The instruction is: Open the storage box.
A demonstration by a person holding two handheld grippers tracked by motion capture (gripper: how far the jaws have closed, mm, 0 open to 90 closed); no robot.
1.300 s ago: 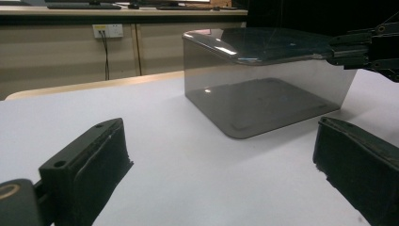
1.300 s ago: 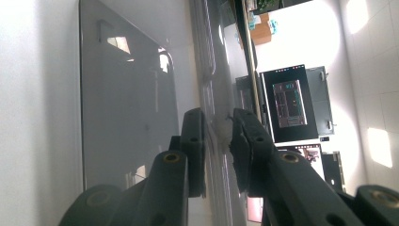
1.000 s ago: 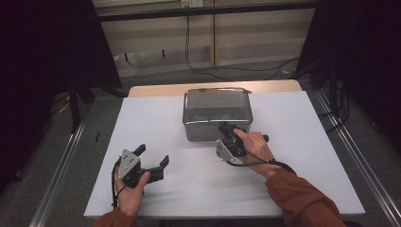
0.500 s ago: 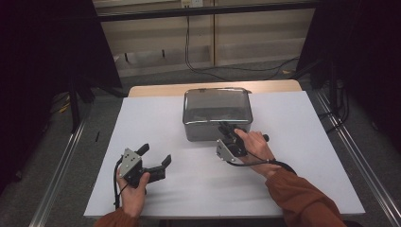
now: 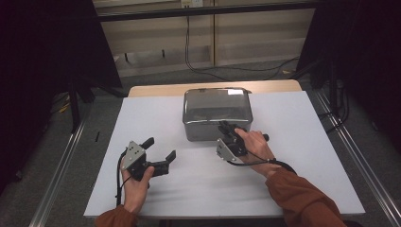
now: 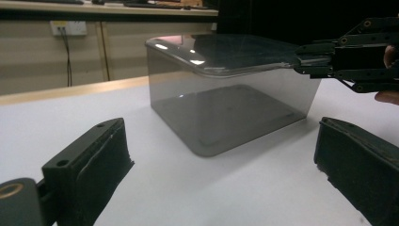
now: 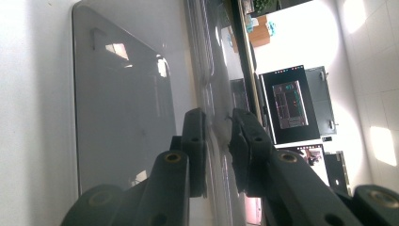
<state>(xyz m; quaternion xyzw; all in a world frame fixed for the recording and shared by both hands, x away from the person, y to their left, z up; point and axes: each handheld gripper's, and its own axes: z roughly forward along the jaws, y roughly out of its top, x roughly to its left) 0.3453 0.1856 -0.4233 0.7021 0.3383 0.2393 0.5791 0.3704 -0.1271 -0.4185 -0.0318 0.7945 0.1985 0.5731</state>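
- Translucent grey plastic forms the container, which sits at centre frame in the high view on the white table, its lid in place on top.
- Right gripper is at the container's near edge, just below centre in the high view. Its jaws are nearly fully closed on the lid rim; in the right gripper view the thin rim passes between the two black pads, and in the left gripper view the same jaws meet the lid's right-hand corner.
- Left gripper lies at lower left of the high view, well apart from the container. Its jaws stand wide open and hold nothing; in the left gripper view the container shows between and beyond them.
- Status, done: the grip on the lid edge appears established.
- Status, not done: the lid sits flat on the container, with no gap visible at the rim, so removal has apparently not begun.
- Remaining, as judged: raise the gripped edge, clear the lid from the body and set it down on the table. The free left gripper is available to steady the container body if it shifts.
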